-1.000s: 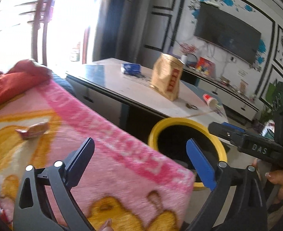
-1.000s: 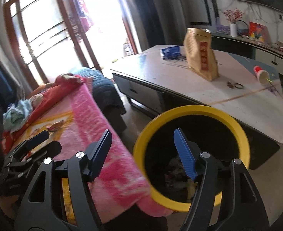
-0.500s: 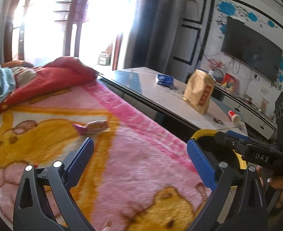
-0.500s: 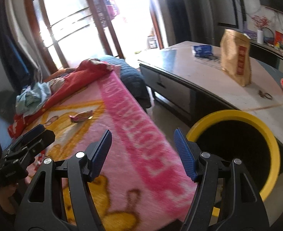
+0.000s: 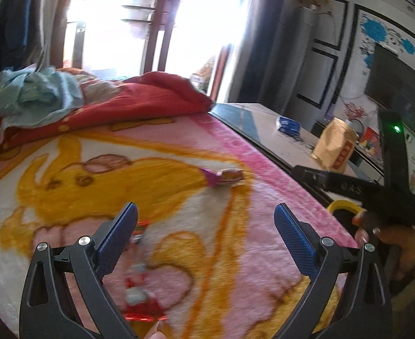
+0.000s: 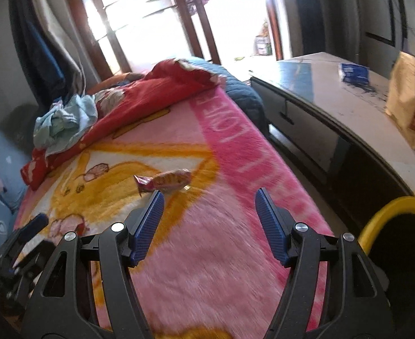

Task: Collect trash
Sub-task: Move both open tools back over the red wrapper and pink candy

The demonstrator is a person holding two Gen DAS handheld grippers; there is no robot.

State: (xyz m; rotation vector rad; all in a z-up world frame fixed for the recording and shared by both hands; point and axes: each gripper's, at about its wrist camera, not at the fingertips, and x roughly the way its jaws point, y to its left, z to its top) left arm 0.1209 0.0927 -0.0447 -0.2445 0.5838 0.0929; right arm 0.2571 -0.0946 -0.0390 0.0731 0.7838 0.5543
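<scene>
Hovering wide open and empty, both tongs, left tongs (image 5: 204,227) and right tongs (image 6: 209,216), faced the candy wrapper (image 6: 166,182) lying mid-blanket (image 6: 207,268), presumably lining up a grab; the yellow bin (image 6: 388,212) waited beside the blanket.

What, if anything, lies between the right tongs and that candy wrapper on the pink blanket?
Nothing visible. The right tongs are open and empty, and only bare blanket lies between them and the wrapper, which sits just beyond the left finger's tip.
</scene>
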